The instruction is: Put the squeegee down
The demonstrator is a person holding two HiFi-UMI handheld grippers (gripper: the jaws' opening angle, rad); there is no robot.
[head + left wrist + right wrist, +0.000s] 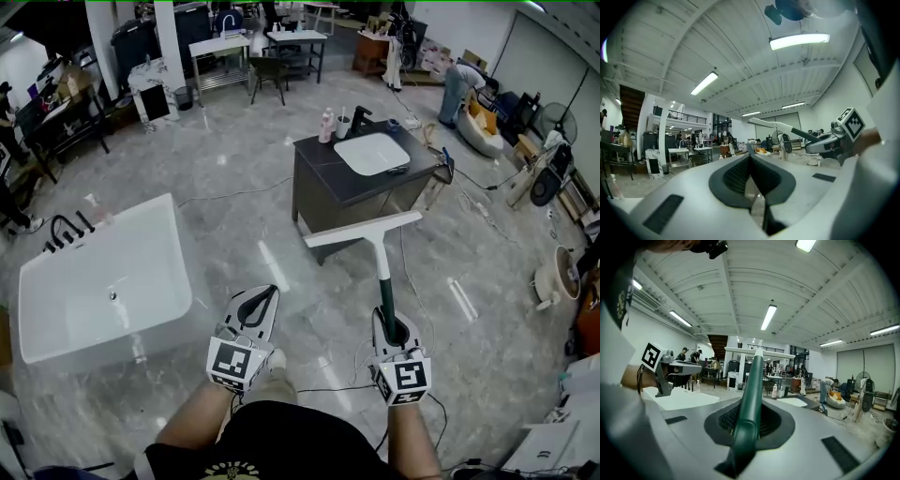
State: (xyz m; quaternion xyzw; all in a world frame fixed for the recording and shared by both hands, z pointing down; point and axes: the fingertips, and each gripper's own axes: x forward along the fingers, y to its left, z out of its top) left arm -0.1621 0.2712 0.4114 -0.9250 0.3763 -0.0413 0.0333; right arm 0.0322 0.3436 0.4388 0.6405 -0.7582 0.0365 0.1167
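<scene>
The squeegee has a dark green handle [383,289] and a white blade [364,230]. My right gripper [387,324] is shut on the lower end of the handle and holds the squeegee out in the air, blade forward, above the floor in front of the dark vanity counter [330,178]. In the right gripper view the handle [751,394] runs up between the pads to the blade [759,352]. My left gripper [269,296] is beside it at the left, shut with nothing in it. The left gripper view shows the squeegee [787,129] and the right gripper [824,143] at its right.
A white bathtub [56,309] stands on the marble floor at the left. The vanity counter carries a white sink [371,153], a black tap and bottles [326,126]. Cables [412,281] trail over the floor at the right. Tables and people are far back.
</scene>
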